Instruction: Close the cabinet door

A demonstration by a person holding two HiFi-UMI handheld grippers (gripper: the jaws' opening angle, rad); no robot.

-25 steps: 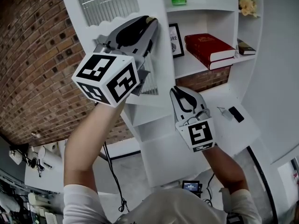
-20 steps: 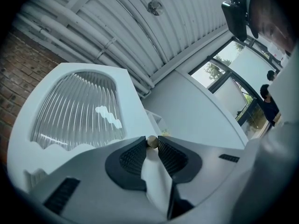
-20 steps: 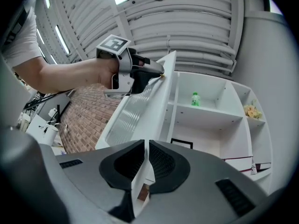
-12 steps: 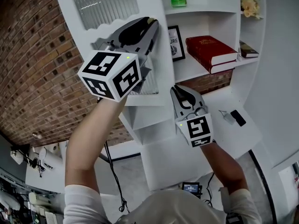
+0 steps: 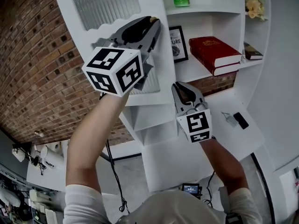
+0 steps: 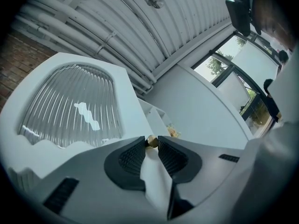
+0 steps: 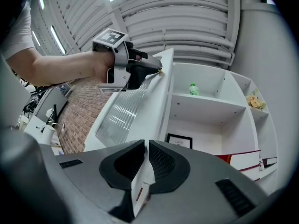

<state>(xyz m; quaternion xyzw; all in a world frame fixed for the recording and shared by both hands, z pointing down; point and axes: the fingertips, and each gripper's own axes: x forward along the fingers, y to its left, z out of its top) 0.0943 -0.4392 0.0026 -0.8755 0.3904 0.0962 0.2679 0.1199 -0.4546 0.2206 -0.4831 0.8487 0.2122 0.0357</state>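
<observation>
Brick wall beside a white shelf cabinet, its ribbed-glass cabinet door standing ajar at the left, left claw clamped on the door's small brass knob, right claw pinched together, empty, near the door's lower corner.

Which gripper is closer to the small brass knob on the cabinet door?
Left. The left gripper is shut on the knob at the cabinet door's edge. The right gripper is lower down, near the door's bottom corner, away from the knob.
</observation>
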